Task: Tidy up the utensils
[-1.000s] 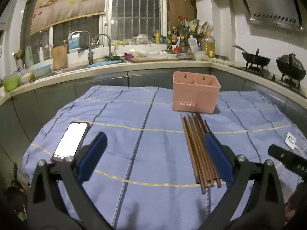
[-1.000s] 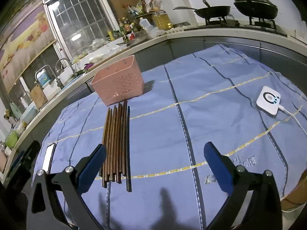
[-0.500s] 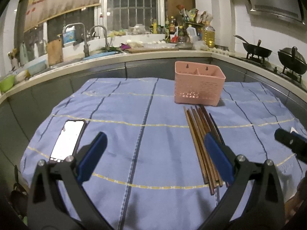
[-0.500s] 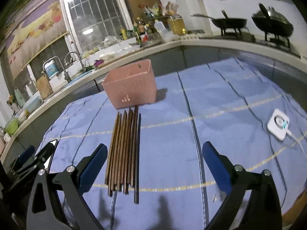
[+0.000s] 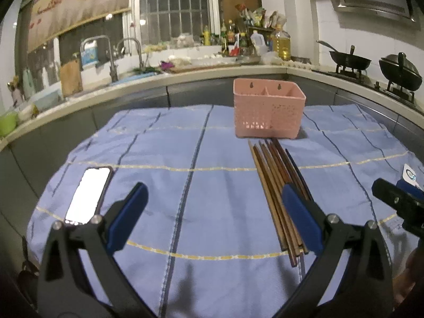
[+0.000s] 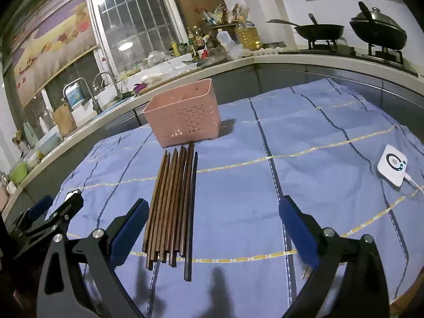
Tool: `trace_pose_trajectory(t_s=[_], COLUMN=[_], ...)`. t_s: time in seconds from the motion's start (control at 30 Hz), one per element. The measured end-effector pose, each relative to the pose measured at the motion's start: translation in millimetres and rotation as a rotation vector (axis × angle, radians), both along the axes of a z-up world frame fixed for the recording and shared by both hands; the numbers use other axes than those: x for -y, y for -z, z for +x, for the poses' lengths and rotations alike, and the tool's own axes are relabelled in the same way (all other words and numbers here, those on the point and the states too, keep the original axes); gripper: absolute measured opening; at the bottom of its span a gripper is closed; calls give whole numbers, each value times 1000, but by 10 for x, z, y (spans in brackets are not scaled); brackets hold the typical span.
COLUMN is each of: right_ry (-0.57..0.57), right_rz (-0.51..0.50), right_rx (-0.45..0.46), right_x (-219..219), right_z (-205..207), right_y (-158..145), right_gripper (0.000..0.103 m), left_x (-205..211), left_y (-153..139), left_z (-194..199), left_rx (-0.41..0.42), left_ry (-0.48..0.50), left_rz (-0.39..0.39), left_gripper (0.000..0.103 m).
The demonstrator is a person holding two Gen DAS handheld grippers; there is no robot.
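Several brown wooden chopsticks (image 5: 275, 185) (image 6: 172, 201) lie side by side on the blue cloth, running toward a pink perforated utensil basket (image 5: 267, 111) (image 6: 185, 116) that stands upright just beyond their far tips. My left gripper (image 5: 212, 214) is open above the cloth, its right finger over the near part of the bundle. My right gripper (image 6: 213, 225) is also open, the chopsticks' near ends lying by its left finger. Each gripper shows at the edge of the other's view. Nothing is held.
A phone (image 5: 88, 196) with a lit screen lies on the cloth at the left. A white square device (image 6: 393, 165) with a cable sits at the right. Kitchen counters with a sink (image 5: 114, 74), bottles and woks (image 6: 379, 31) ring the table.
Both grippers have shifted slightly; the left now faces the basket more squarely and the right has swung left, bringing the chopsticks nearer its centre. Jaws stay open.
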State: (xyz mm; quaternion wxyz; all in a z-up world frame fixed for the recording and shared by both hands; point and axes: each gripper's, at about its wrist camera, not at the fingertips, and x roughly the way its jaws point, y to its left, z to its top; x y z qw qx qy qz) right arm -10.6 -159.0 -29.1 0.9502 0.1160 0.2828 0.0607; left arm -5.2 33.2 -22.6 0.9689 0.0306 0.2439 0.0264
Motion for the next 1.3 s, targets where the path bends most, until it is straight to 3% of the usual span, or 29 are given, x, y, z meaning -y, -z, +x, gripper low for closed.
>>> trace_pose_trajectory(t_s=[0.4, 1.3], right_ry=[-7, -12], right_rz=[-15, -3], right_rx=[11, 2], right_x=[-36, -49], right_z=[-31, -67], right_y=[5, 58], right_gripper=[96, 96], left_x=[-49, -8], left_y=[-60, 42], left_z=[-17, 56], left_rx=[22, -11], left_ry=[-20, -8], left_rz=[-12, 6], left_gripper=[97, 97])
